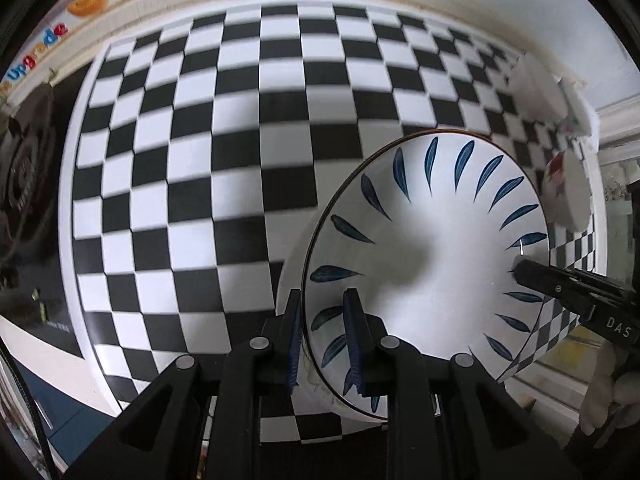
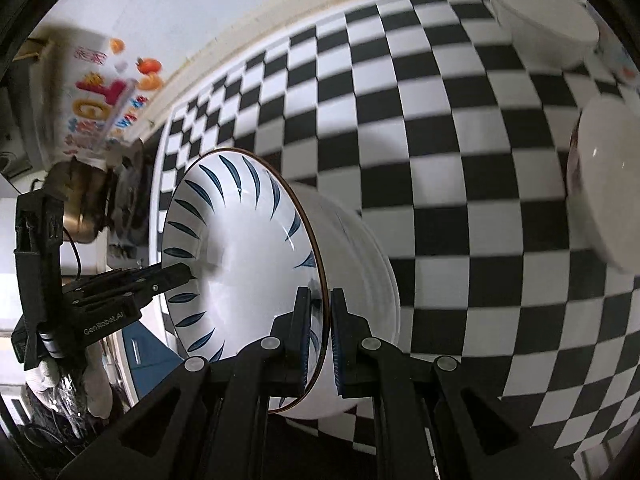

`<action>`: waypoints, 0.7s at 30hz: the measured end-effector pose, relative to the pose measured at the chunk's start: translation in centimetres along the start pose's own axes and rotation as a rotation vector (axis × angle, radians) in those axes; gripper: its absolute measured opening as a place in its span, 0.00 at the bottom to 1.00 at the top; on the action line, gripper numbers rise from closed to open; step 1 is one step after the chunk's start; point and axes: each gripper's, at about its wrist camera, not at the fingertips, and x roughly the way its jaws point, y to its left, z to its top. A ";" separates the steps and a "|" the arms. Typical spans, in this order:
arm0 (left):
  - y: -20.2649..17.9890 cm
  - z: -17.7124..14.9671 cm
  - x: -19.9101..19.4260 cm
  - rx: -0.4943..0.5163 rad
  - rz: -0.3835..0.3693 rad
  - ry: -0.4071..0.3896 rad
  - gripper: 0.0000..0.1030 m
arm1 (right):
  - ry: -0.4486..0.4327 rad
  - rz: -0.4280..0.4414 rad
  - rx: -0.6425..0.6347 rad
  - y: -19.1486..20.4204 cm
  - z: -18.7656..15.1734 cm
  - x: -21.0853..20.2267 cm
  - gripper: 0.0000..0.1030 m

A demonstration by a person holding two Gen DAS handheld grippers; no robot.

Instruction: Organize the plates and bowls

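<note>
Gripping opposite rims of the leaf-patterned bowl (image 1: 432, 264), both tools reach in nearly level over the checkered mat (image 1: 224, 152). Left gripper (image 1: 326, 344) has its fingers closed across the near rim, one inside, one outside. Right gripper (image 2: 320, 340) is clamped likewise on the far side; its black body enters the left view from the right edge. Bowl is tipped on edge against a plain white bowl (image 2: 360, 264) behind it. Two more white bowls (image 2: 608, 188) sit near the mat's right edge
</note>
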 end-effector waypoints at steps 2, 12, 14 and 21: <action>-0.1 -0.4 0.7 -0.006 0.003 0.015 0.17 | 0.021 -0.010 0.003 -0.5 -0.5 0.8 0.11; -0.5 -0.8 2.6 0.003 0.038 0.057 0.17 | 0.084 -0.032 0.003 -1.6 -1.4 3.2 0.11; -0.5 -0.8 3.1 0.005 0.040 0.065 0.17 | 0.091 -0.036 0.001 -1.5 -1.3 3.4 0.11; -0.8 -0.8 3.5 0.011 0.051 0.076 0.17 | 0.110 -0.057 0.004 -1.6 -1.1 3.9 0.11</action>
